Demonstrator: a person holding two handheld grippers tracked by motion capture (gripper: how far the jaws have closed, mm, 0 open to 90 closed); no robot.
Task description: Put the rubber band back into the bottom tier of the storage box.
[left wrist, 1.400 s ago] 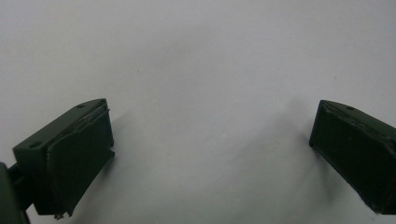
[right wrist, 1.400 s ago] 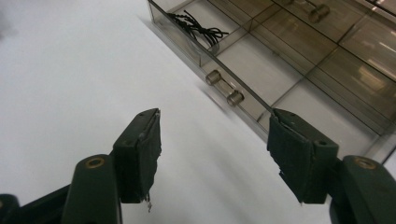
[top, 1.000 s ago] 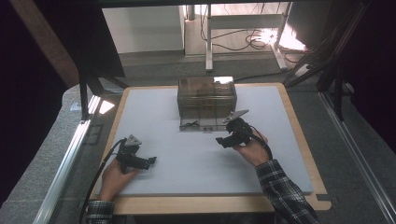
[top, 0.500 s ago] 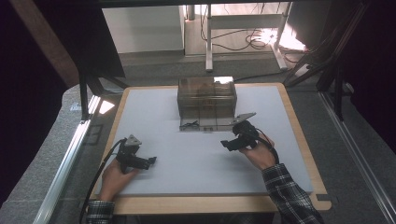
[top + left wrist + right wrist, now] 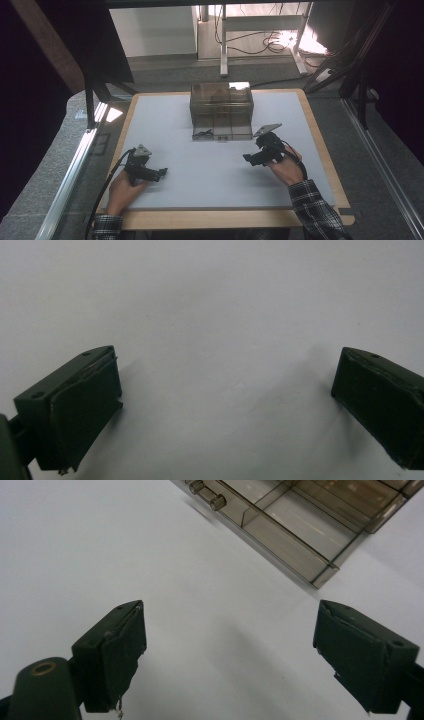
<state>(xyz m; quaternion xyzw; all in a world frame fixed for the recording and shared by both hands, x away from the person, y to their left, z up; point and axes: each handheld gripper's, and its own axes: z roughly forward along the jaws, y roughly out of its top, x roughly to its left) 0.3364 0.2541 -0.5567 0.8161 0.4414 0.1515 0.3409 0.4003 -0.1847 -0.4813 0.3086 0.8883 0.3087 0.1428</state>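
A smoky transparent drawer box (image 5: pixel 221 102) stands at the middle back of the white table (image 5: pixel 210 165), its lowest drawer (image 5: pixel 222 132) pulled out with a small dark item (image 5: pixel 203 133) in its left compartment. In the right gripper view that drawer (image 5: pixel 300 530) lies ahead at the top, with its knob (image 5: pixel 218 502). My right gripper (image 5: pixel 249 158) hovers open, right of and nearer than the drawer, jaws wide apart and empty (image 5: pixel 227 652). My left gripper (image 5: pixel 161 173) rests open low at the front left, empty over bare white surface (image 5: pixel 225 405).
The white surface sits on a wooden board (image 5: pixel 230 219) whose edge runs along the front. A metal rail (image 5: pixel 75 170) borders the left side. Table legs and cables (image 5: pixel 260 45) stand on the floor beyond the far edge.
My right gripper has drawn back from the drawer front toward the person and slightly right. The left gripper has stayed in place.
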